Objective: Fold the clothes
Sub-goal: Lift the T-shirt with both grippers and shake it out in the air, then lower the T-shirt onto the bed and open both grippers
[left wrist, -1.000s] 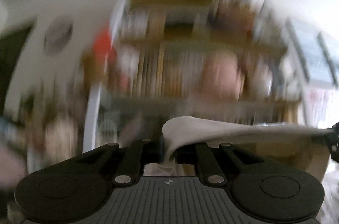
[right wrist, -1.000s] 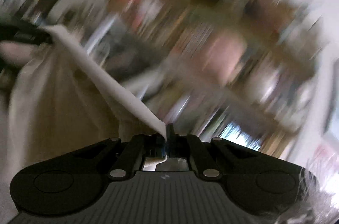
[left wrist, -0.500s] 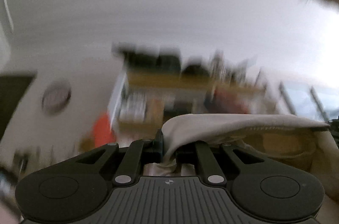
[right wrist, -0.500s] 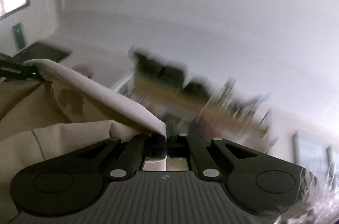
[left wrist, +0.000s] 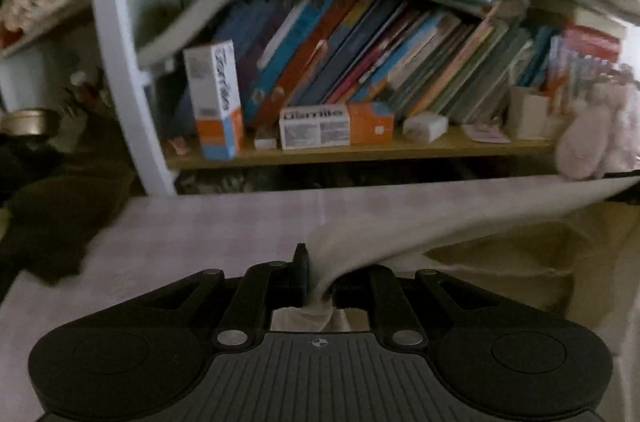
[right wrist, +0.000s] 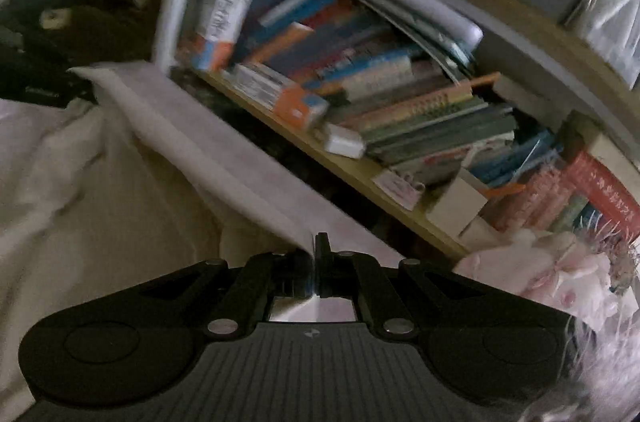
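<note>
Lowered garment (left wrist: 420, 222), far end hidden

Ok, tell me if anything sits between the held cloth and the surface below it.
Nothing visible does. Both tools, left and right, are shut on the cream cloth, stretched over the bare pale surface. A dark garment lies off at its left edge.

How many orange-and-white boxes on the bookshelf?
2. One box stands upright at the shelf's left end; the other box lies flat just to its right, before the leaning books. More may hide behind them.
</note>
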`<state>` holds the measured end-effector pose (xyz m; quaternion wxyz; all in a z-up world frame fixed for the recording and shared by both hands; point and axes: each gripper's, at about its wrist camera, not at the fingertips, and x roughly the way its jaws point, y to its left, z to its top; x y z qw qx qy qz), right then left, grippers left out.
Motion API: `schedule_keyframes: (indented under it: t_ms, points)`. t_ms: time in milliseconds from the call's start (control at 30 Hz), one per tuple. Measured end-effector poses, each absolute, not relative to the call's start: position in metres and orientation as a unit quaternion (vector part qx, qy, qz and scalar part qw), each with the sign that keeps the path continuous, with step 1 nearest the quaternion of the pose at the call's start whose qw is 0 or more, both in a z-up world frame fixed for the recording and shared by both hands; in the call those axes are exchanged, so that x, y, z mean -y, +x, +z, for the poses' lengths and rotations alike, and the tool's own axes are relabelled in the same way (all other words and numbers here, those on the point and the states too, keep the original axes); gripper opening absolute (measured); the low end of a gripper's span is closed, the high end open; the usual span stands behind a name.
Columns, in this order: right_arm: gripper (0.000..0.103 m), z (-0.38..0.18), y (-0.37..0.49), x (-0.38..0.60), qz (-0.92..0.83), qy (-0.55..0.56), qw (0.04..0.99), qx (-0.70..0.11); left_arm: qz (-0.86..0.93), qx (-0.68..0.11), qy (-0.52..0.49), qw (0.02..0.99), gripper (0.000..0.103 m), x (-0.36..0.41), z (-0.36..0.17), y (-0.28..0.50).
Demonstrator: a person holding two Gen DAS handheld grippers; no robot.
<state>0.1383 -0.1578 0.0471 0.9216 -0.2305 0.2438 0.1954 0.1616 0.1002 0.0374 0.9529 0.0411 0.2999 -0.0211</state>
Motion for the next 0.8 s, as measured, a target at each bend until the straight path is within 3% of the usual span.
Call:
schedule_keyframes:
  t_ms: [233,467,500,533,567,600,733,800]
  points:
    - [0.002,0.047,0.222,0.161,0.172,-0.198,0.93,-0.257,-0.015,-0.305,0.063,0.95,0.012,-0.095,0.03,0.229]
    - [0.005,0.015,0.255,0.155,0.166,-0.193,0.922,-0.291,0.0,-0.345,0.06,0.936,0.02,-0.093,0.003,0.252]
    - [0.01,0.01,0.257,0.154,0.165,-0.195,0.921,-0.295,0.002,-0.35,0.065,0.934,0.03,-0.091,0.0,0.253]
    - [0.027,0.005,0.259,0.153,0.16,-0.196,0.92,-0.298,0.006,-0.353,0.071,0.933,0.037,-0.09,-0.003,0.251]
    - [0.037,0.001,0.26,0.153,0.154,-0.198,0.921,-0.298,0.011,-0.355,0.079,0.931,0.052,-0.088,-0.005,0.249]
    - [0.049,0.0,0.258,0.154,0.151,-0.196,0.922,-0.297,0.016,-0.354,0.087,0.931,0.061,-0.087,-0.005,0.247]
    - [0.07,0.002,0.247,0.163,0.153,-0.164,0.93,-0.292,0.01,-0.328,0.097,0.94,0.076,-0.088,0.005,0.225]
    - [0.074,0.008,0.237,0.169,0.154,-0.147,0.936,-0.282,0.002,-0.307,0.094,0.947,0.083,-0.088,0.016,0.209]
